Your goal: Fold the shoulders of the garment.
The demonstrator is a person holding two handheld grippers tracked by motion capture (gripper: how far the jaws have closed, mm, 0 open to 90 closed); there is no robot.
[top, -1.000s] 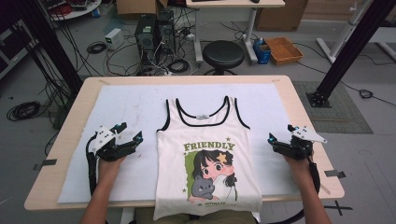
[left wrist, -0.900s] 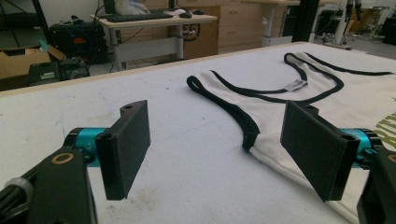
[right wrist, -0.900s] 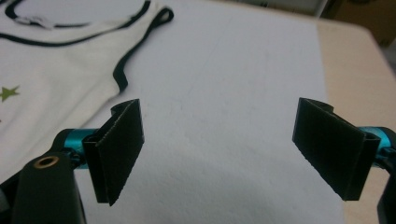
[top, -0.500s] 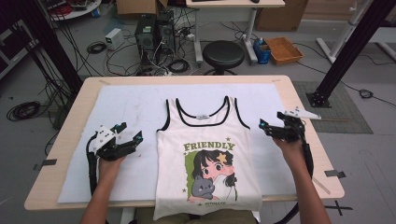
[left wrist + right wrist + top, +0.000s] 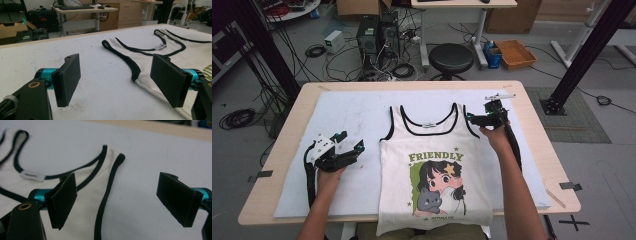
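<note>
White sleeveless cotton top with black trim and a "FRIENDLY" cartoon print (image 5: 434, 170) lies flat, centre of the white-covered wooden surface (image 5: 362, 107), hem hanging over the near edge. Right gripper (image 5: 479, 119) sits at the top's far-right shoulder strap (image 5: 111, 173) — jaws spread, one over the strap, one over bare cover, nothing pinched. Left gripper (image 5: 348, 150) rests left of the top, just beside its left armhole edge — jaws spread wide, empty.
</note>
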